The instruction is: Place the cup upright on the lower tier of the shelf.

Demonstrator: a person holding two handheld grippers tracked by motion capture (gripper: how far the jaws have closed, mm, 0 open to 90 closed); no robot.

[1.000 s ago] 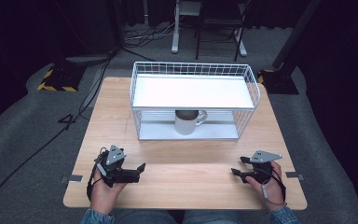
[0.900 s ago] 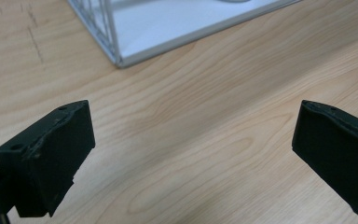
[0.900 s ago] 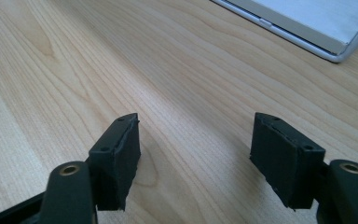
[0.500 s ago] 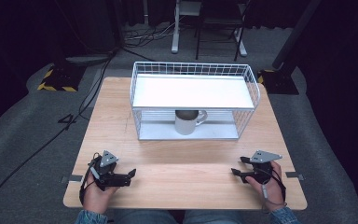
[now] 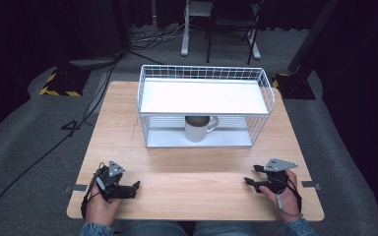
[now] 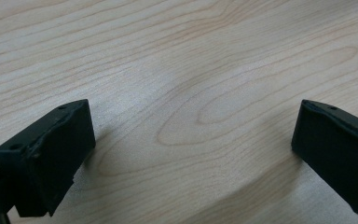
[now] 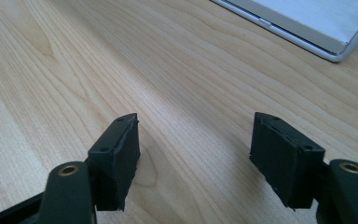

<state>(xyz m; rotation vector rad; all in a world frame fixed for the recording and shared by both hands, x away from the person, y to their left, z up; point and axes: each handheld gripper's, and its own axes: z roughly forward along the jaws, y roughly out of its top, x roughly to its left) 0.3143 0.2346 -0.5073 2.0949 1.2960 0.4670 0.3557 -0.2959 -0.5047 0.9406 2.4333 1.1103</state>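
On the lower tier of a white wire rack [image 5: 204, 73] stands a pale mug [image 5: 197, 130] with its handle to the right. My left gripper [image 5: 134, 189] rests low over the table's near left part, held in a hand, jaws wide apart and pointing right. The left gripper view has bare wood between its open jaws [image 6: 193, 140]. Held at the near right, my right gripper [image 5: 251, 175] points left and is open with nothing in it. Its own view has wood grain between the jaws [image 7: 193, 144]. Both grippers are well short of the rack.
The wooden table [image 5: 197, 162] carries the rack across its far half. A corner of the rack's white base [image 7: 307, 23] appears in the right gripper view. Black cables [image 5: 54, 142] lie on the grey floor to the left, and chair legs [image 5: 216, 39] stand beyond the table.
My left gripper has drawn back toward the near edge and slightly left. The right gripper, the mug and the rack have not moved.
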